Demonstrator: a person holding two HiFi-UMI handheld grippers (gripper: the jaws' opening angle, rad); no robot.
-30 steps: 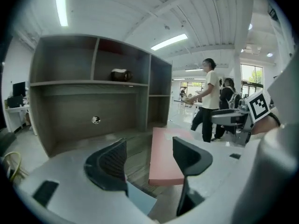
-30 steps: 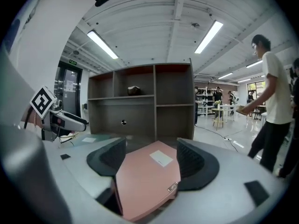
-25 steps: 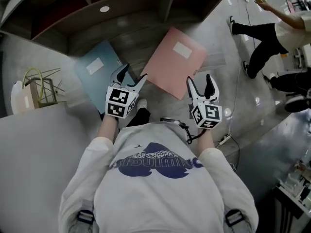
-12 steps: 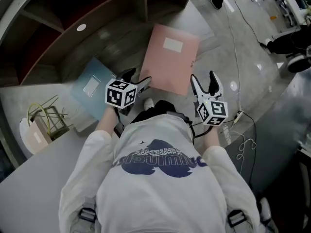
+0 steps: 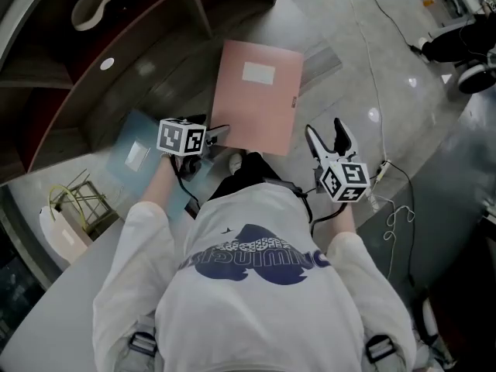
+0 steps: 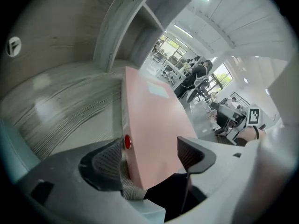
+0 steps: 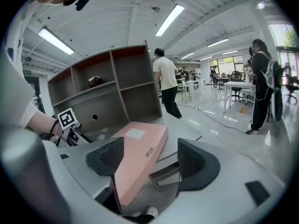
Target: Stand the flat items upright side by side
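A pink folder (image 5: 256, 95) lies flat on the grey floor in front of the wooden shelf unit. To its left a pale blue folder (image 5: 136, 155) also lies flat, partly hidden under my left arm. My left gripper (image 5: 219, 133) points down at the pink folder's near left corner. In the left gripper view that pink folder (image 6: 154, 125) runs between the open jaws of the left gripper (image 6: 149, 160), which have just been opening. My right gripper (image 5: 325, 130) hovers open off the folder's near right edge. The right gripper (image 7: 149, 160) holds nothing, and the pink folder (image 7: 138, 150) lies just beyond it.
The wooden shelf unit (image 5: 116, 45) stands at the upper left with a bowl-like object (image 5: 91, 5) on it. A bag with a wire frame (image 5: 74, 208) sits at the left. Cables (image 5: 391, 208) trail over the floor at the right. People (image 7: 166, 85) stand further off.
My left gripper has come down from over the blue folder to the pink folder's near corner. The right gripper has shifted slightly right. The view has swung, and the walking person has left it.
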